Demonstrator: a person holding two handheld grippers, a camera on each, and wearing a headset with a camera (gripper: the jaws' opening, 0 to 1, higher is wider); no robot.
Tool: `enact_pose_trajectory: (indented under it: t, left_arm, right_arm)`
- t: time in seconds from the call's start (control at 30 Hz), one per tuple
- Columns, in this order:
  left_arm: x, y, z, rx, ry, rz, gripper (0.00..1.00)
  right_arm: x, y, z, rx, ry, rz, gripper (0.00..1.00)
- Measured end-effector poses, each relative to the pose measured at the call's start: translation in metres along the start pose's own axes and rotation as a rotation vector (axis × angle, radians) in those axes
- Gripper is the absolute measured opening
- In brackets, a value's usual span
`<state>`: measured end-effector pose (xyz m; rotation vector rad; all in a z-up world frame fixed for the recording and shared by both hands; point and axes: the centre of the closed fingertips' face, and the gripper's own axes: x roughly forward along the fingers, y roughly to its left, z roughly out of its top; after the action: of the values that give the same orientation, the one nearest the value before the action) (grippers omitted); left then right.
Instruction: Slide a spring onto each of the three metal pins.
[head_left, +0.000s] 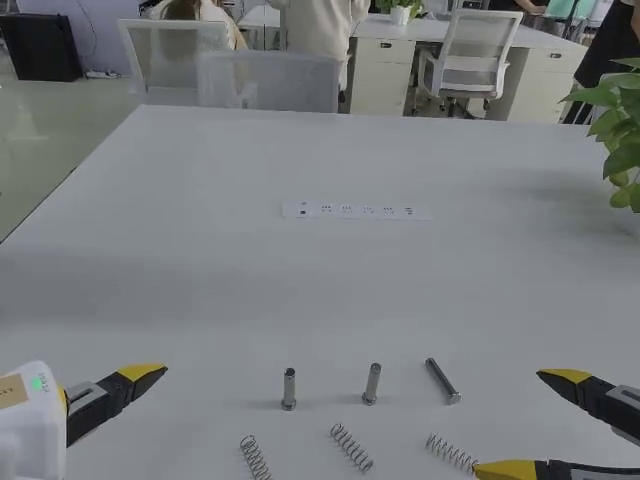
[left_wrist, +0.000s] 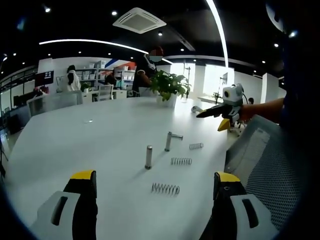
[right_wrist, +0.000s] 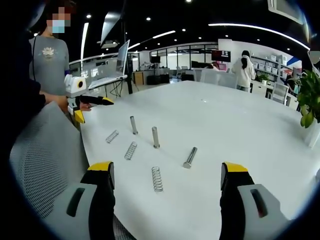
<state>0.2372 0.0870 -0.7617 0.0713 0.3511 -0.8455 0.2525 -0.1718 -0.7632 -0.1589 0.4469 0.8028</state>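
Three metal pins stand in a row near the table's front edge: two upright (head_left: 289, 388) (head_left: 371, 384) and one lying down (head_left: 442, 381). In front of them lie three loose springs (head_left: 255, 456) (head_left: 351, 446) (head_left: 450, 453). My left gripper (head_left: 135, 383) hovers left of the row and my right gripper (head_left: 532, 423) right of it. Both are open and hold nothing. The left gripper view has its jaws (left_wrist: 155, 176) wide apart before the nearest spring (left_wrist: 165, 188) and upright pin (left_wrist: 148, 156). In the right gripper view the jaws (right_wrist: 167, 167) frame a spring (right_wrist: 157, 178) and the lying pin (right_wrist: 189, 157).
A white power strip (head_left: 356, 211) lies flat mid-table on the white table (head_left: 200, 250). A potted plant (head_left: 620, 140) stands at the right edge. Mesh chairs (head_left: 268, 80) and other desks with people are beyond the far edge.
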Motion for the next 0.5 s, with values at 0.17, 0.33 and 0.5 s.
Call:
enact_pose_trajectory:
  t: [0.17,0.33,0.5]
  left_arm:
    - [-0.0014,0.0003,0.0002,-0.002,-0.004,0.004,0.95]
    - [-0.0023,0.0011,-0.0008,-0.010,-0.008,0.006,0.95]
    - [-0.0022,0.0011,-0.0025,-0.011,-0.006,0.004,0.95]
  right_arm:
    - [-0.0009,-0.0001,0.0010,-0.002,-0.004,-0.002,0.88]
    - [-0.0010,0.0001,0.0021,-0.001,-0.007,-0.006,0.88]
    - [-0.0009,0.0020,0.0017,0.001,-0.002,-0.004,0.88]
